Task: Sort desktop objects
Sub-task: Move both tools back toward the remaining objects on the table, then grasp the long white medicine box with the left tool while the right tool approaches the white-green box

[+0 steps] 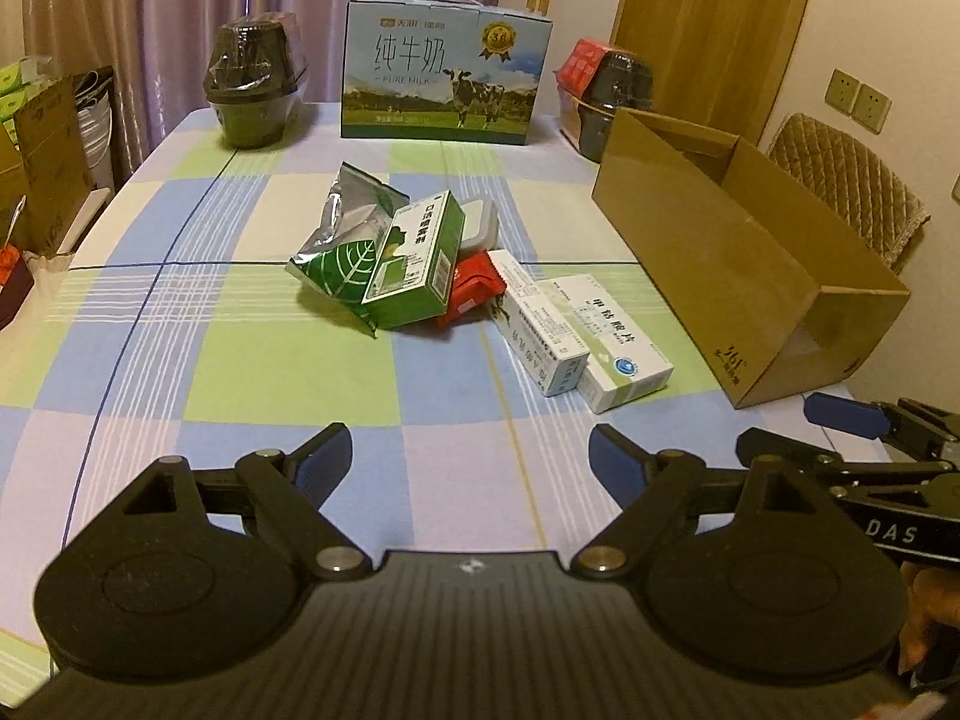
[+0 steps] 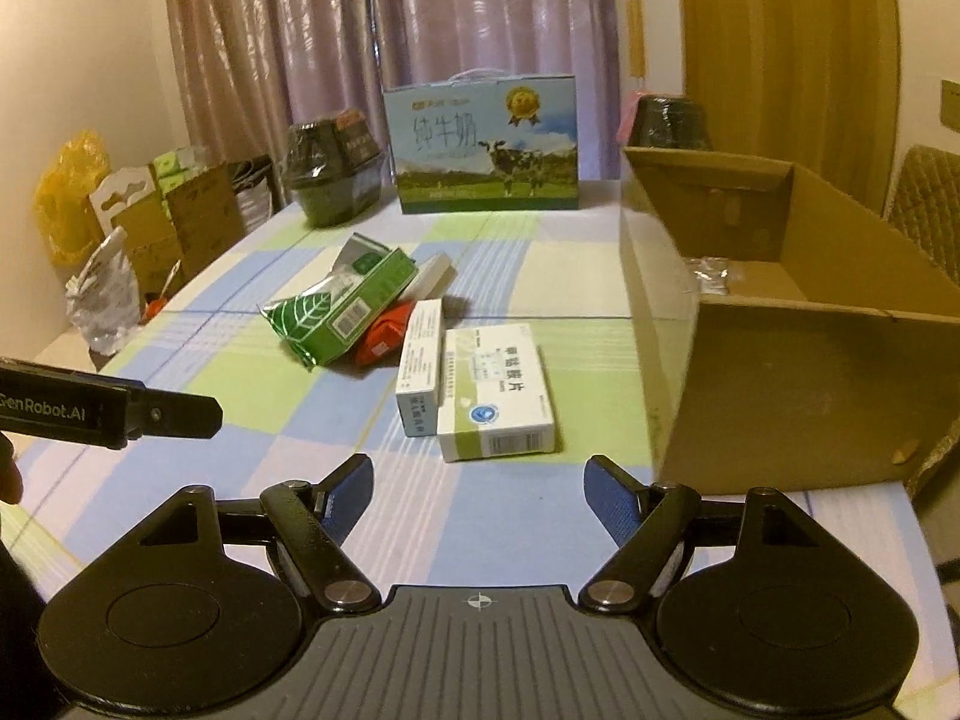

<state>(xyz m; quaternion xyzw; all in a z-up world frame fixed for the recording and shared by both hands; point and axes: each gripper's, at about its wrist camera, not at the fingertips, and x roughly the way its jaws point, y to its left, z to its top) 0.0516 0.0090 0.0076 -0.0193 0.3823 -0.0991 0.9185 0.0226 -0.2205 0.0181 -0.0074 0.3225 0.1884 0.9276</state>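
Checked-cloth bench (image 1: 240, 360), curtain behind; cardboard box (image 1: 750, 276) at right edge; bare cloth left of box; left tongs (image 1: 470, 456) and right tongs (image 2: 478, 486) spread, empty.

Dim warm indoor light, soft shadows, mild blur, fisheye bending, dark corners

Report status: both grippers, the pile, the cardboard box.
Left gripper and right gripper open, empty, short of pile. White medicine box nearest right gripper. Cardboard box open alongside. Path clear.
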